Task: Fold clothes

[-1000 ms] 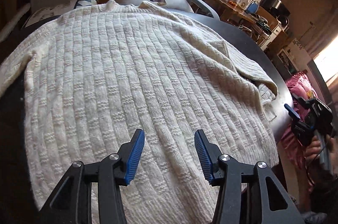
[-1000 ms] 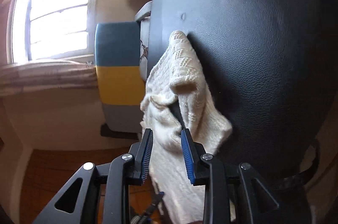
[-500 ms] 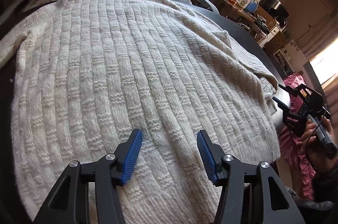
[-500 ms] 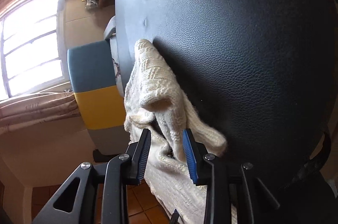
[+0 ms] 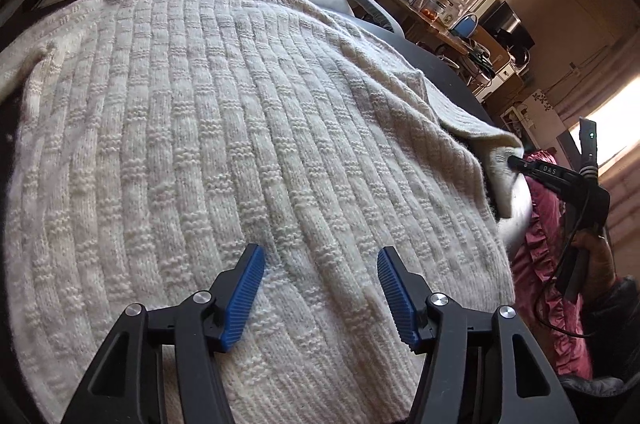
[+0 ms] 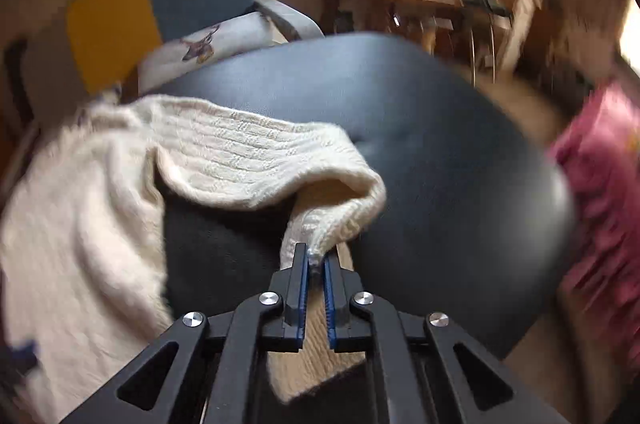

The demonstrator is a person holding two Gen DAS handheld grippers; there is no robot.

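Evidently the right gripper point(image 6: 316, 264) pinched the cream knit sweater point(image 5: 224, 144)'s sleeve point(image 6: 256, 160) at the black table point(image 6: 420, 128)'s near edge; the left gripper point(image 5: 320, 288) hovered spread. Loose knit could slip free.

The left hand-held gripper point(image 5: 318, 298) hovers with jaws wide apart over the cream knit sweater point(image 5: 224, 128) spread flat.

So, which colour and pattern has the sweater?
Cream sweater, ribbed block knit; clearest in the left wrist view.
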